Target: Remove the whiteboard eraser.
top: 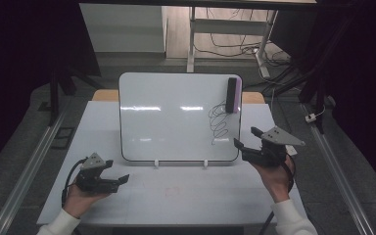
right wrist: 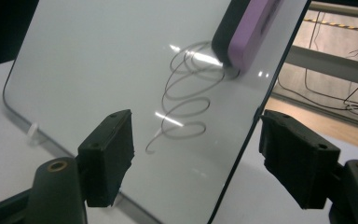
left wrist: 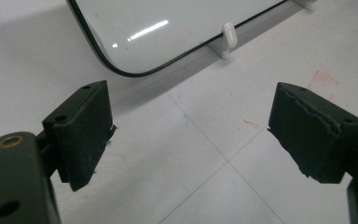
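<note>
A whiteboard (top: 171,117) stands tilted on the white table (top: 191,200), with a black looped scribble (top: 219,122) near its right edge. A purple and black eraser (top: 233,95) sticks to the board just above the scribble. My right gripper (top: 245,136) is open and held above the table by the board's lower right corner, with nothing between its jaws. In the right gripper view the right gripper (right wrist: 196,149) faces the scribble (right wrist: 186,93) and eraser (right wrist: 247,32). My left gripper (top: 118,170) is open low over the table's front left. The left gripper (left wrist: 191,126) is empty.
Two white clip feet (top: 155,164) (top: 205,164) hold the board's bottom edge. Faint red marks (top: 171,190) lie on the table in front. Metal rails (top: 34,156) run along both sides, and cables (top: 235,49) lie on the floor behind.
</note>
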